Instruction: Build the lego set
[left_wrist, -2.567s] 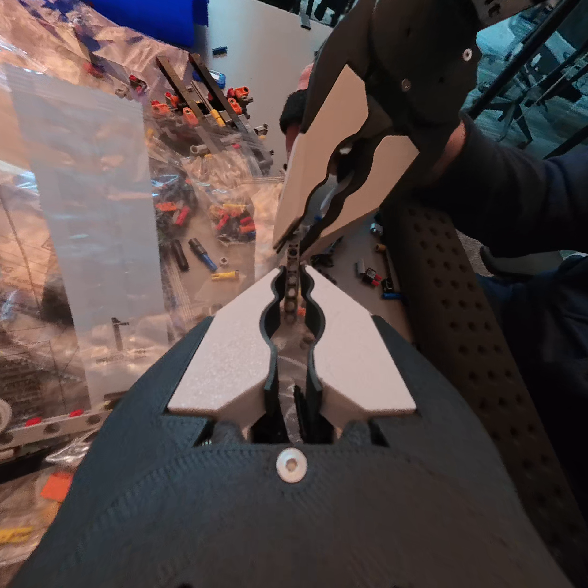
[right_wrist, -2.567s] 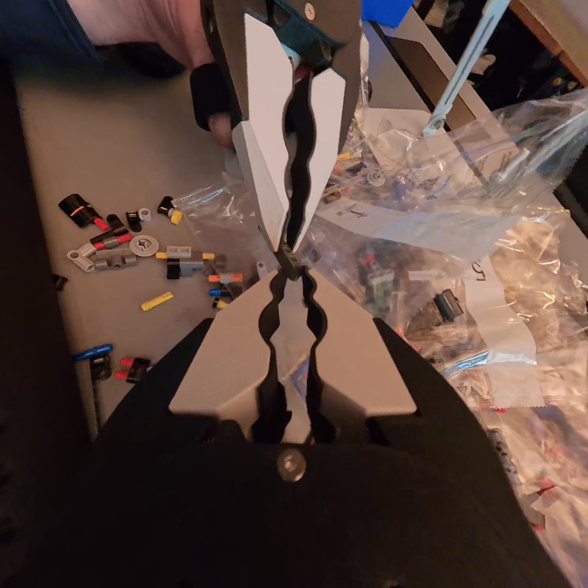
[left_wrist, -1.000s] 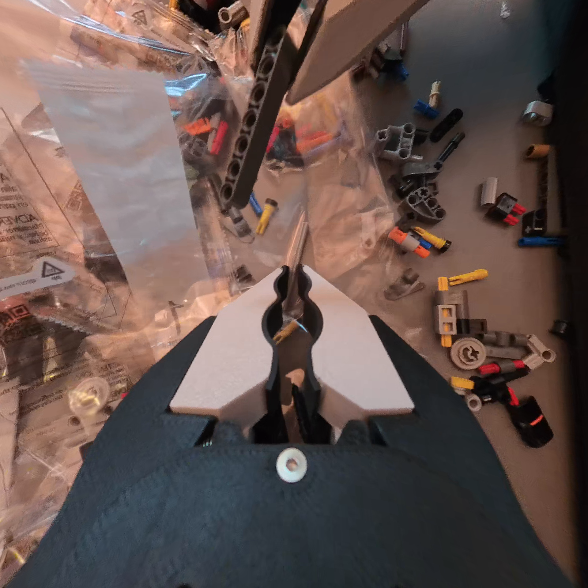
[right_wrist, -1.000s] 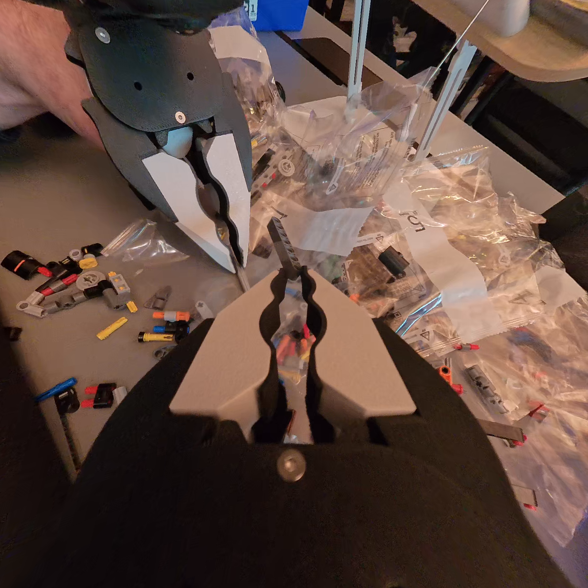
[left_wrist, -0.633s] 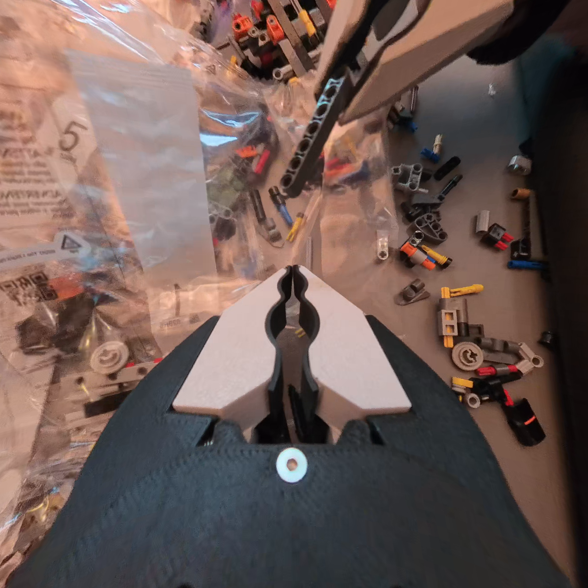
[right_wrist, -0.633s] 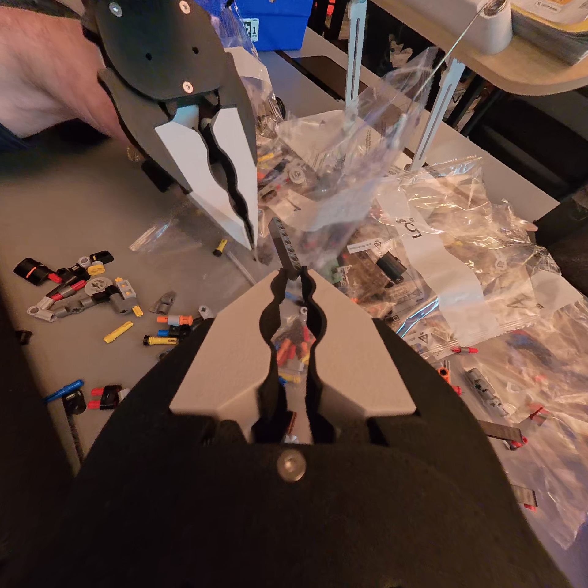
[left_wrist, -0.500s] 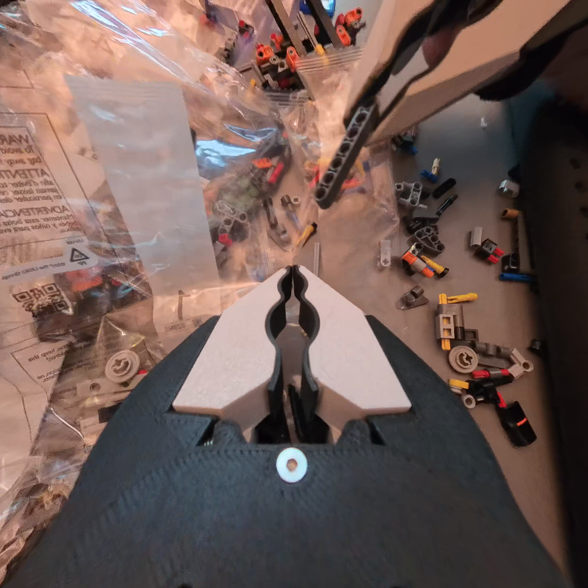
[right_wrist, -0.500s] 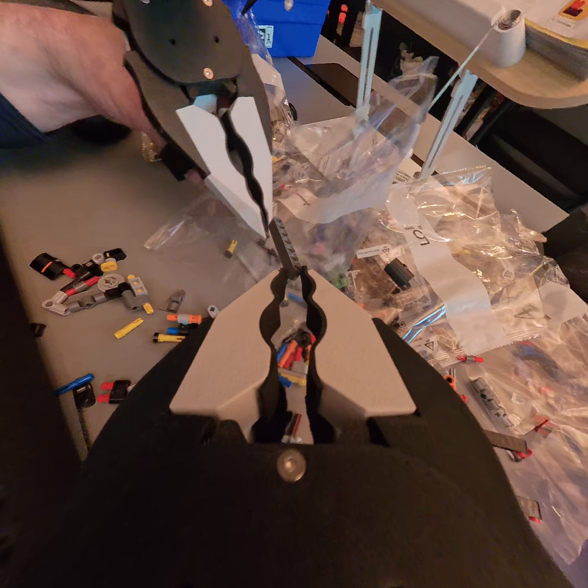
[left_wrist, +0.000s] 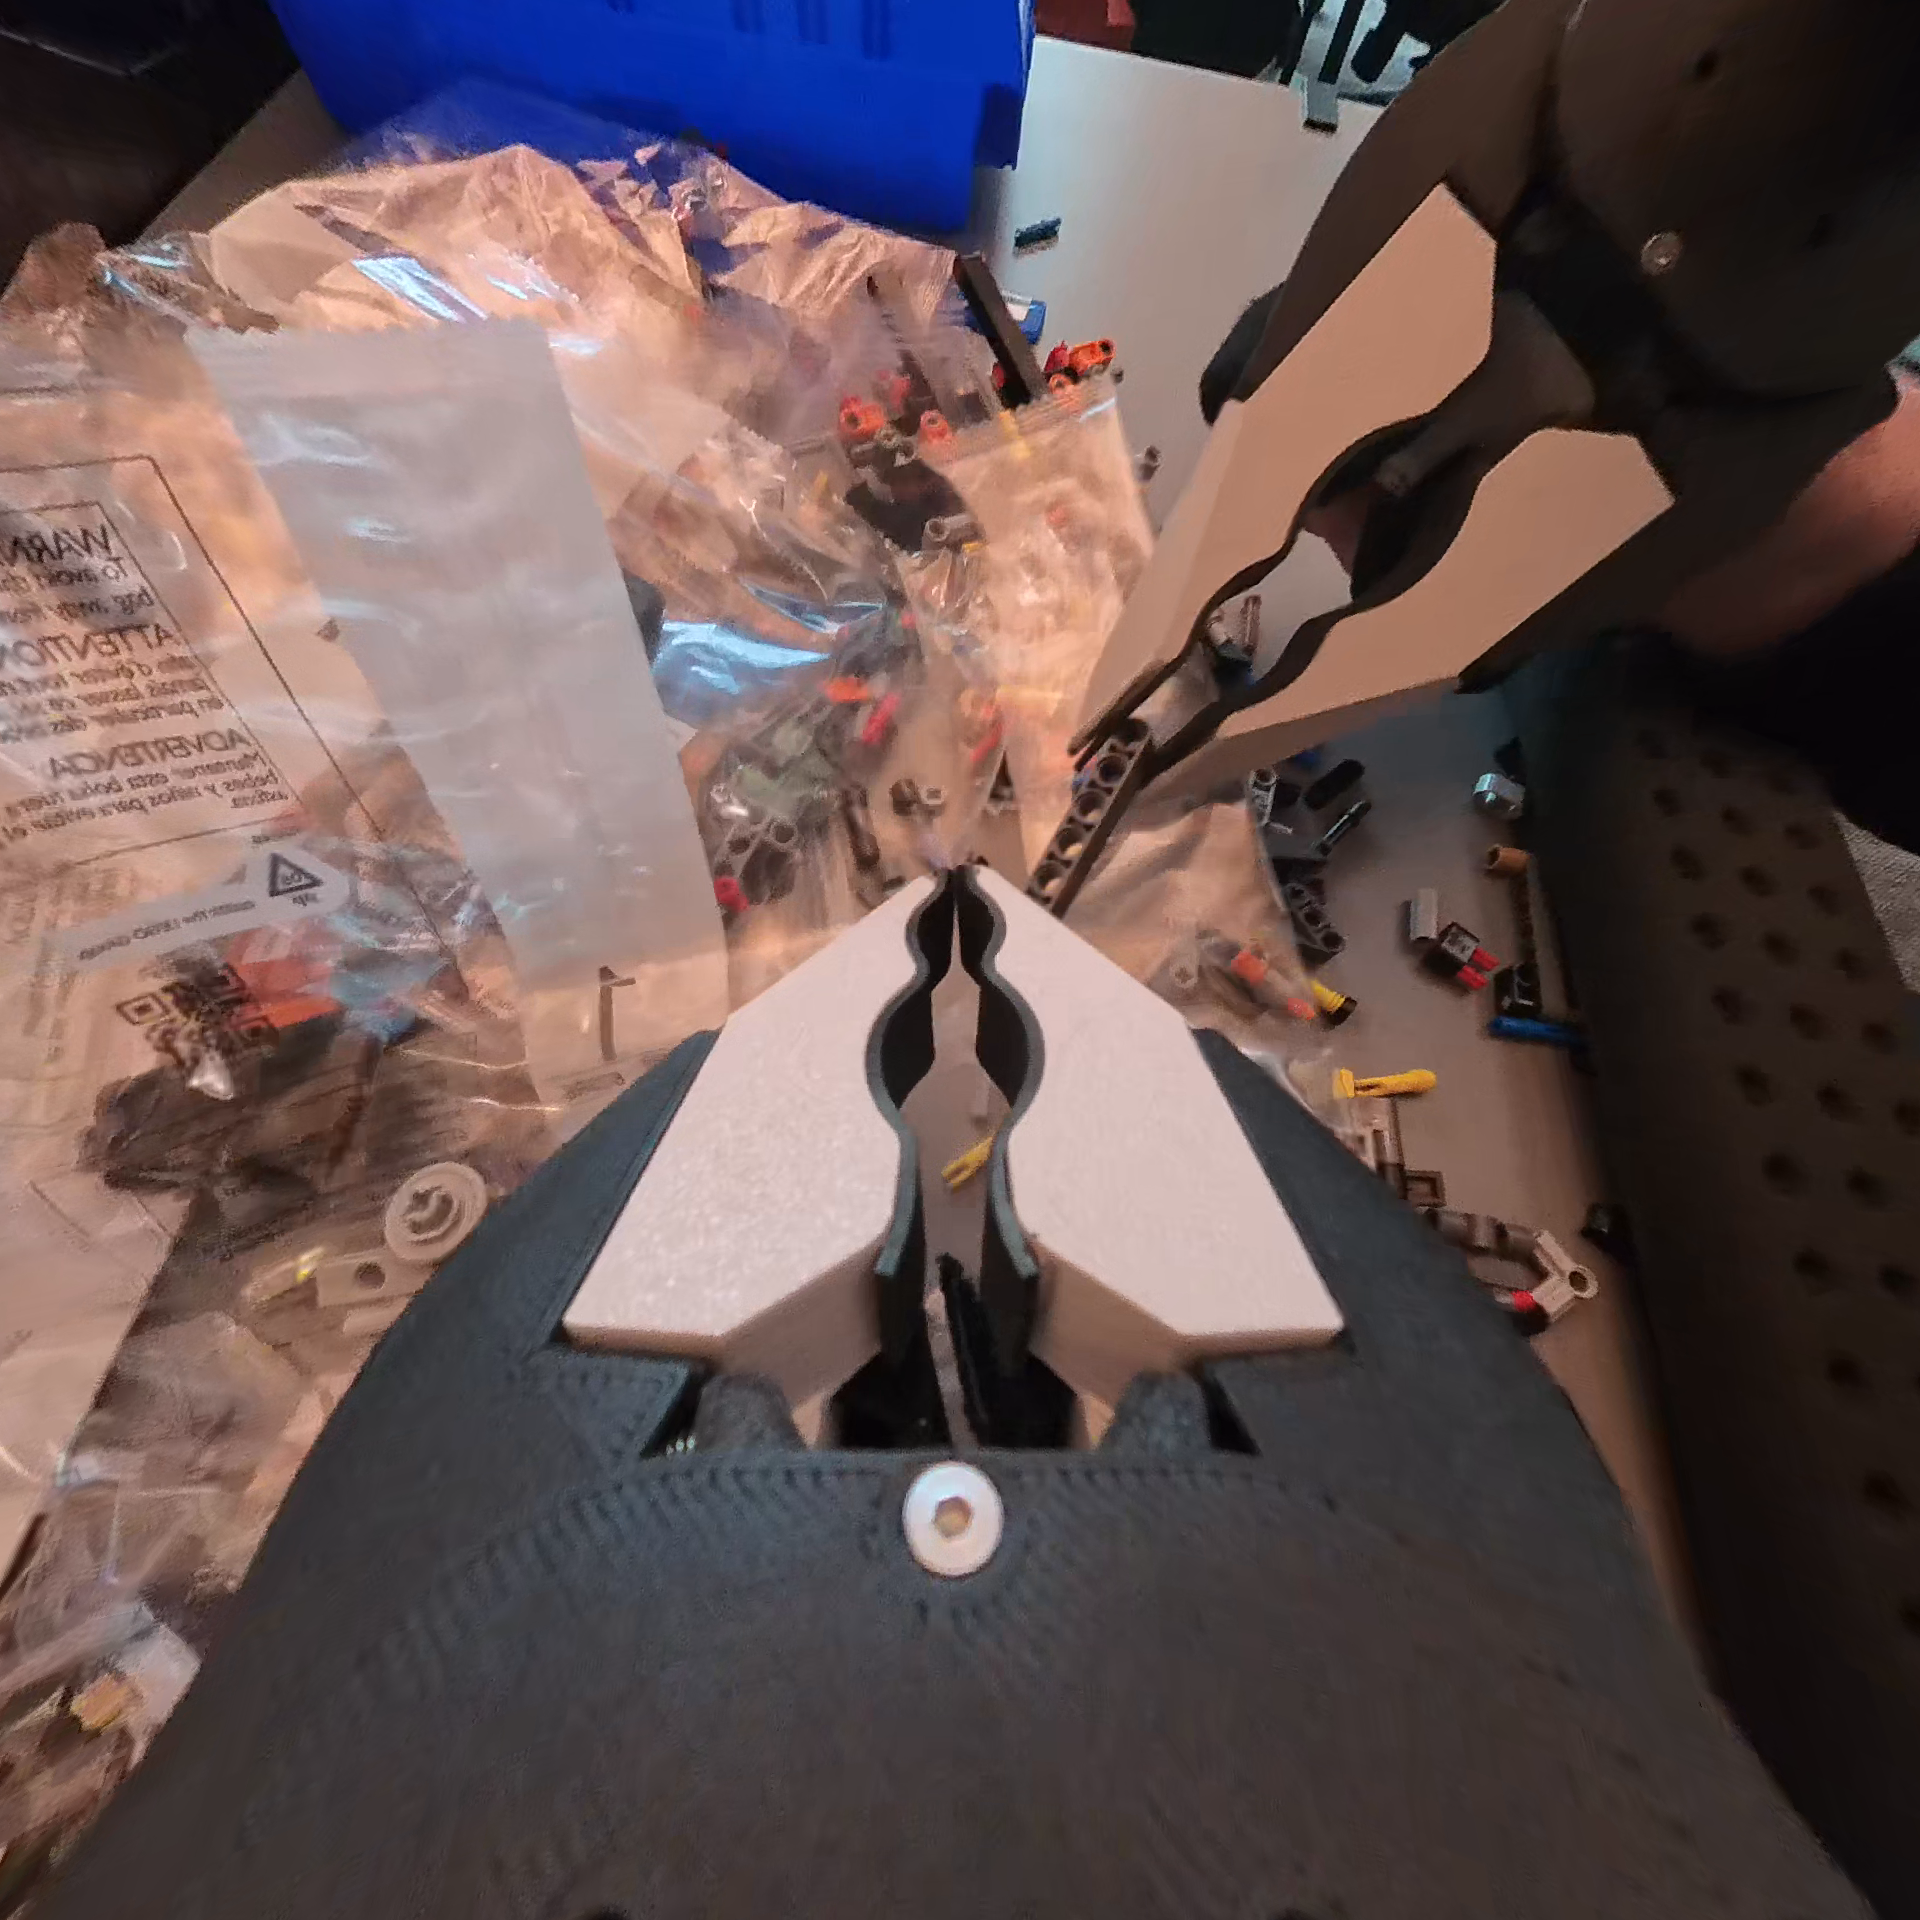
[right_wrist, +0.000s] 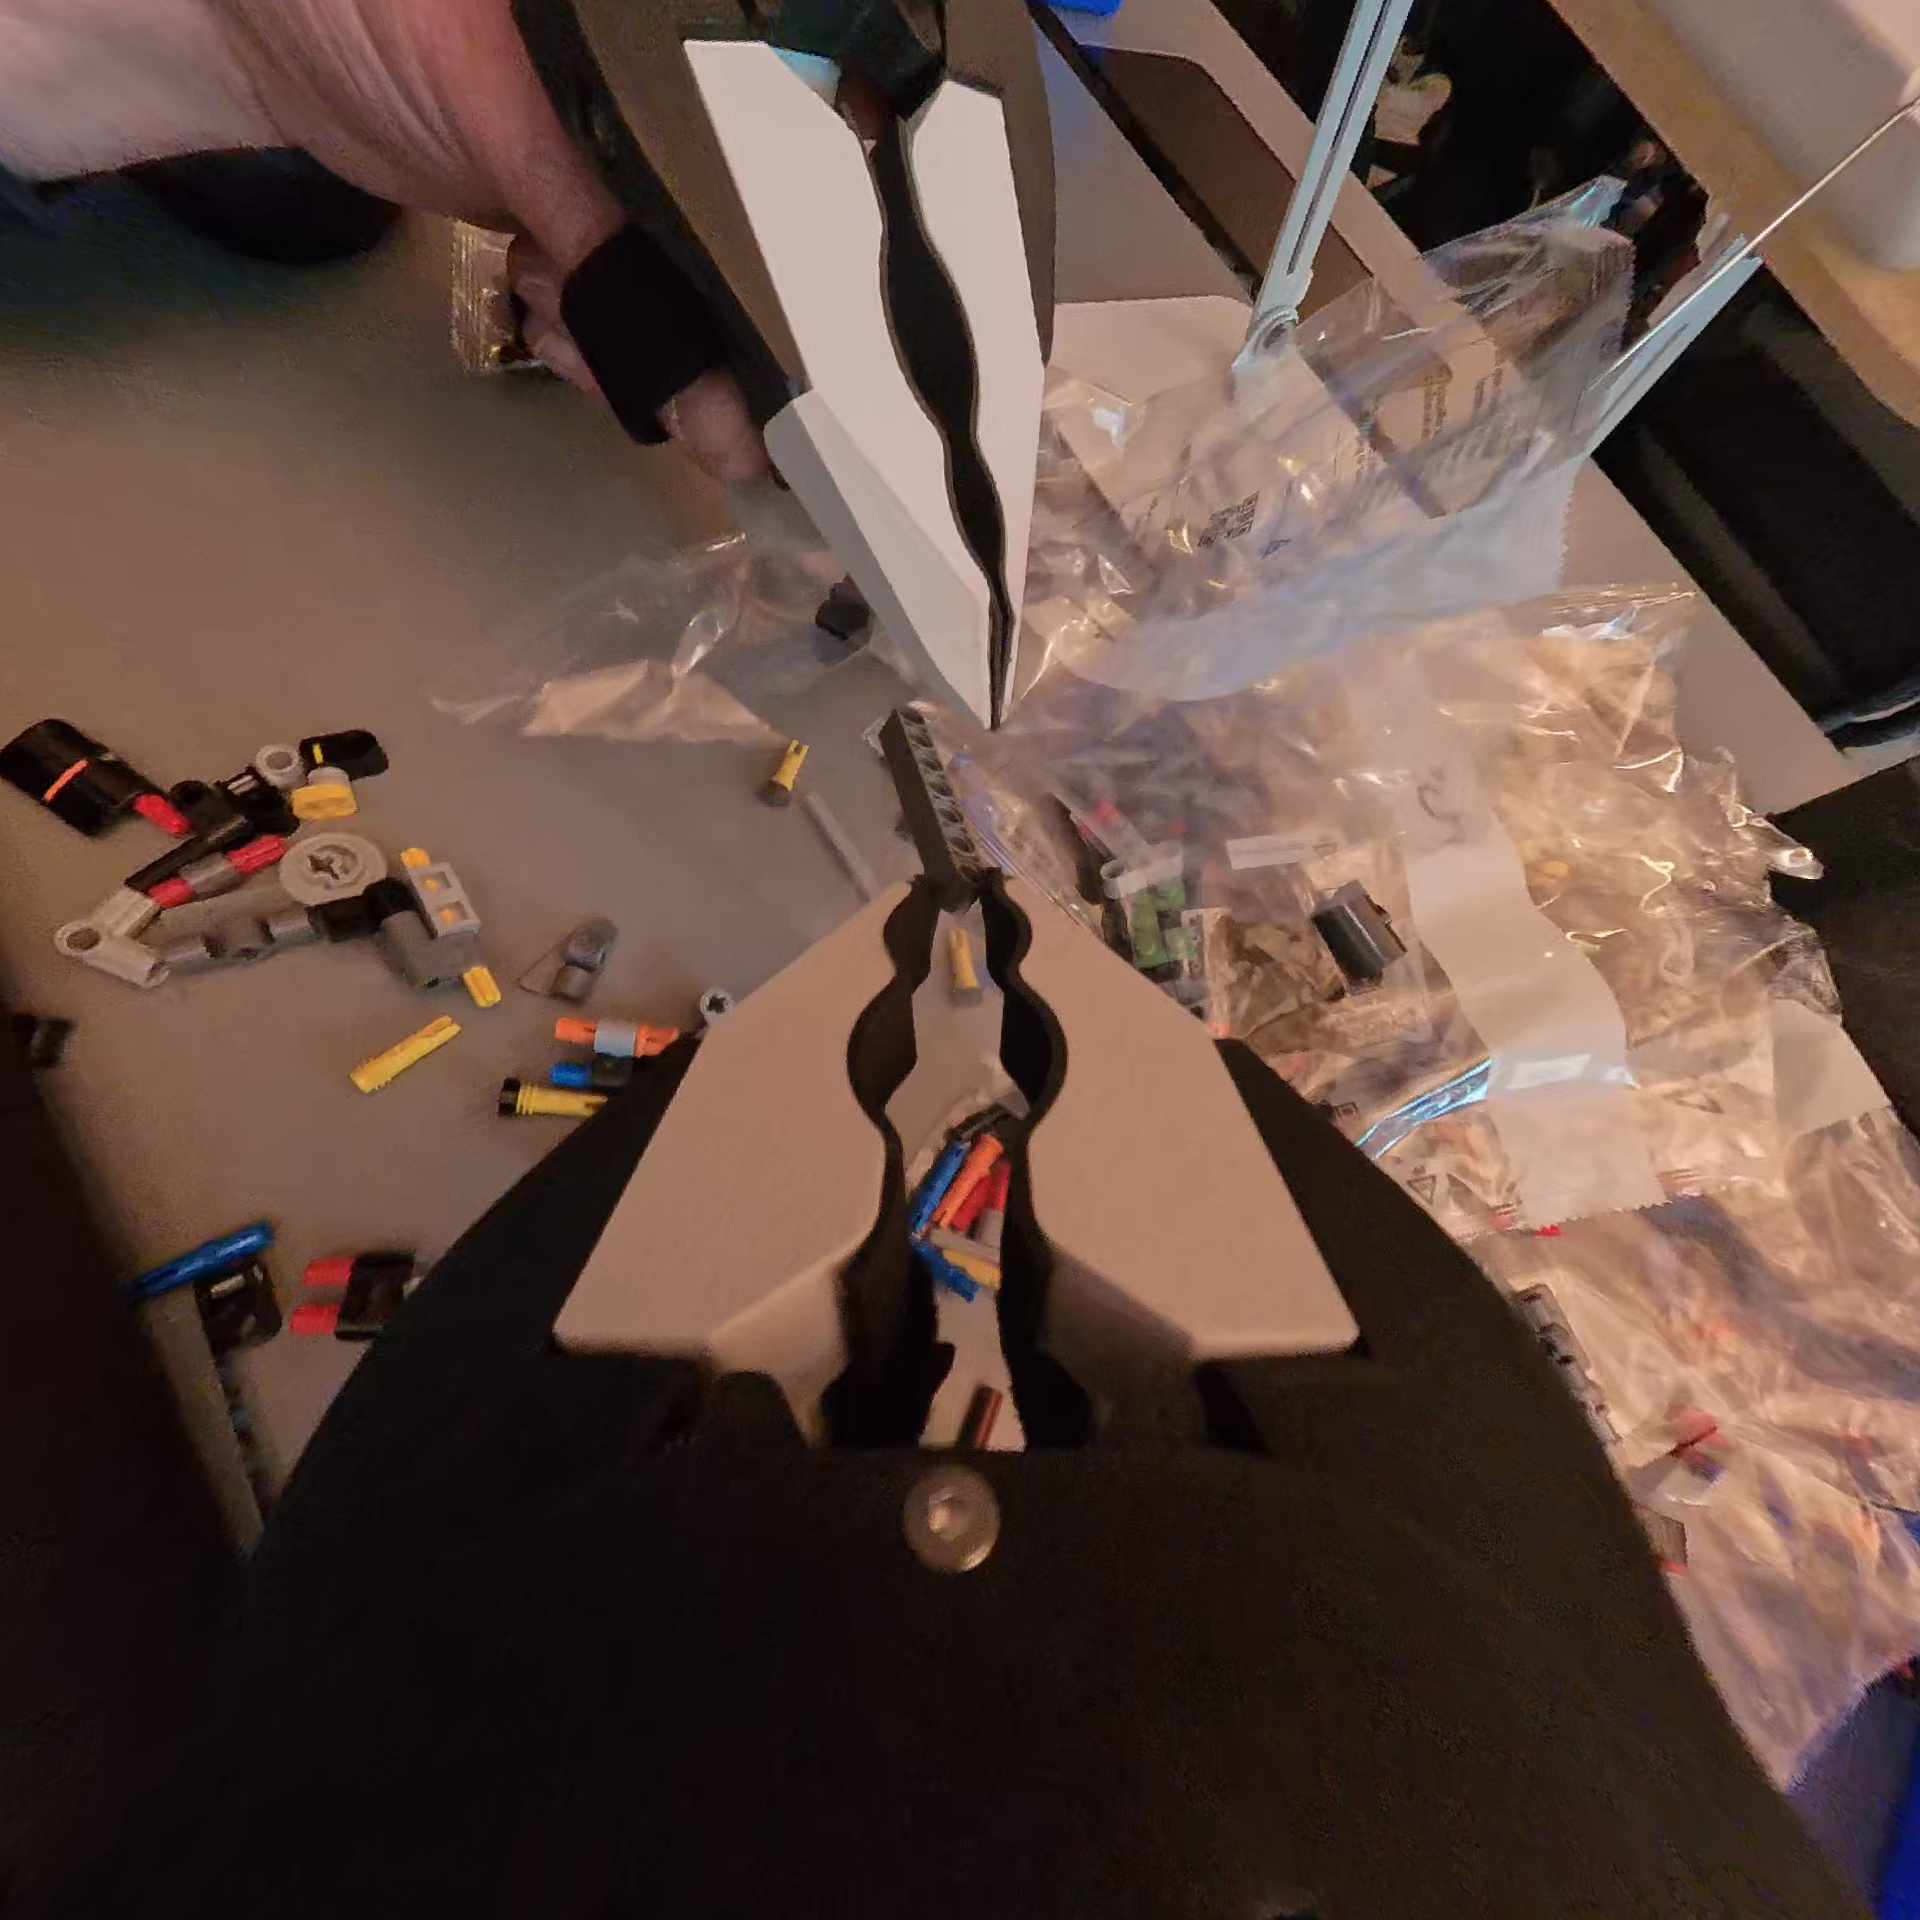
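My right gripper (right_wrist: 951, 896) is shut on the lower end of a dark grey beam with holes (right_wrist: 933, 821), which sticks up and away from its tips. In the left wrist view the right gripper (left_wrist: 1127, 753) reaches in from the upper right with the beam (left_wrist: 1091, 826) hanging down-left. My left gripper (left_wrist: 954, 881) is shut, its tips against a clear plastic bag of parts (left_wrist: 810, 810). I cannot tell whether film is pinched. In the right wrist view the left gripper (right_wrist: 992, 715) points down, its tips just right of the beam's top end.
Several clear bags (right_wrist: 1455, 831) cover the right of the grey table (right_wrist: 260, 520). Loose pins and a small grey assembly (right_wrist: 312, 883) lie at left, and a thin grey axle (right_wrist: 842, 842) near the beam. A blue bin (left_wrist: 675, 83) stands behind. A dark perforated surface (left_wrist: 1714, 935) borders the table. The grippers are tip to tip, or close to it.
At first both grippers were on the beam; now only the right holds it. The thin axle at my left tips a second ago now lies on the table. My left gripper moved to the bags.
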